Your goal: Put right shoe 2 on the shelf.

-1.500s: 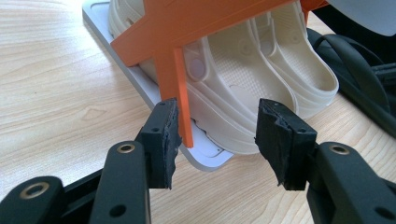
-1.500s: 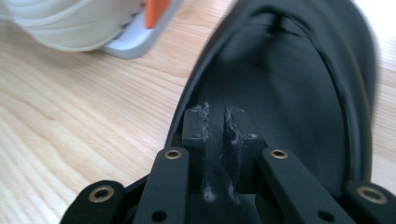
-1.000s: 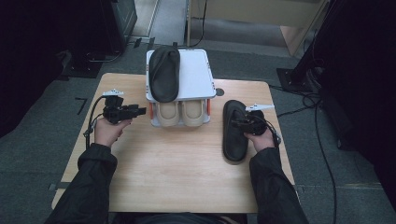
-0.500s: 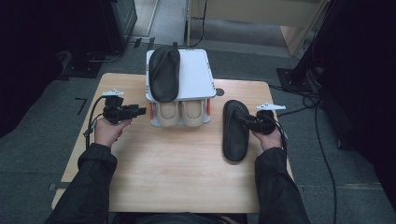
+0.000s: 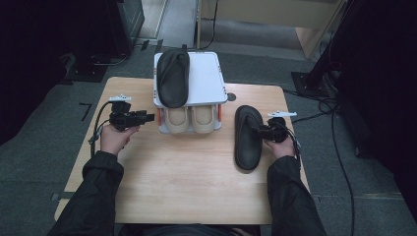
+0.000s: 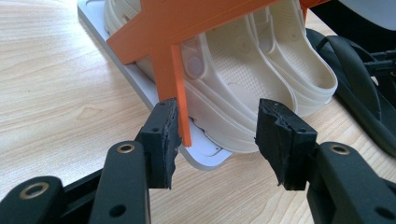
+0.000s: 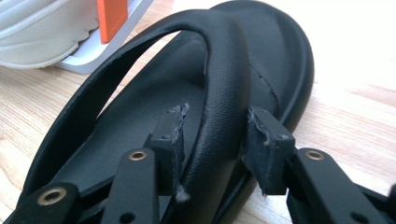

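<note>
The right tool (image 7: 212, 144) has just spread, its jaws straddling the black sandal's (image 5: 247, 136) strap without pinching: sandal released flat on the worktop (image 5: 187, 172). Left tool (image 6: 217, 140) hangs spread beside the rack (image 5: 206, 81).

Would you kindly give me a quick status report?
Right gripper open, jaws just opened, straddling strap of black sandal on table. Left gripper open beside shoe rack. Nothing in the way.

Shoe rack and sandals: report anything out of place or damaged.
One black flip-flop sandal lies on the wooden table, off the white two-tier shoe rack, while its mate sits on top. The black pads on the right gripper look frayed and torn.
</note>
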Motion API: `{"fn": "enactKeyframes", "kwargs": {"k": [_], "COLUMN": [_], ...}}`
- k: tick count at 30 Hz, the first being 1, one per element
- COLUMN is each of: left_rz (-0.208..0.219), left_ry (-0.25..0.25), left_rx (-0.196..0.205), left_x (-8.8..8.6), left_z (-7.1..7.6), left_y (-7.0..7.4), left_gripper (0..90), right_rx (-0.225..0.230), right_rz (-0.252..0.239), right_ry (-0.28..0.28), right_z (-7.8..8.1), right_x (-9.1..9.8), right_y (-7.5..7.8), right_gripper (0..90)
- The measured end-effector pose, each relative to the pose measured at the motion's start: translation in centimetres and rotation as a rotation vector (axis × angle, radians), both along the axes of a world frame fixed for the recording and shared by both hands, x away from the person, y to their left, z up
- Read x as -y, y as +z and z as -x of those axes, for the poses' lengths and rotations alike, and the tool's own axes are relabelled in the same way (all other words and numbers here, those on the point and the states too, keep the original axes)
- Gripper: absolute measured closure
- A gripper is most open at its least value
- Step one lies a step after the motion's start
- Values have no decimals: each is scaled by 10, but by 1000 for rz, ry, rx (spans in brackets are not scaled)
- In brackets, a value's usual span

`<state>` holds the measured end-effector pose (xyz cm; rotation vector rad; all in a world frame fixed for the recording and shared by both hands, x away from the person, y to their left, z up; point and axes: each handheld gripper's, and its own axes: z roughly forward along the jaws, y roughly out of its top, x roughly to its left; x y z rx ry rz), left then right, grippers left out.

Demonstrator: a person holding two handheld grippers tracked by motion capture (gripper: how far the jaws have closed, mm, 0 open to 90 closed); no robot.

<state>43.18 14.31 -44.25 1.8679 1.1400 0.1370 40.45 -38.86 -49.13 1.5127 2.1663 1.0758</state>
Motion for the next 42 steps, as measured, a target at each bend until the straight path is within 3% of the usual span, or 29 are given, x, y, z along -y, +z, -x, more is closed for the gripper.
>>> {"fn": "enactKeyframes", "kwargs": {"k": [11,18,20,27,35,42], "left_rz": [0,1,5,3,-3,-1], "left_ry": [3,2,-1,-8,-26,-29], "left_rx": [1,3,2,4,6,7], "left_x": [0,-1,-1,-1,2,2], "left_z": [0,1,1,2,3,3], "left_y": [0,0,1,2,1,2], "left_gripper": [489,489,489,487,487,486], "right_rx": [-43,-58,-83,-80,-56,-16], "right_rz": [-18,-29,-46,-51,-56,-60], "right_ry": [-86,-114,-127,-137,-145,-136], "right_z": [-2,-3,-4,-6,-15,-34], "right_x": [-5,-10,-11,-12,-11,-17], "right_y": [4,11,14,28,59,108], "right_gripper": [708,709,709,711,710,710]}}
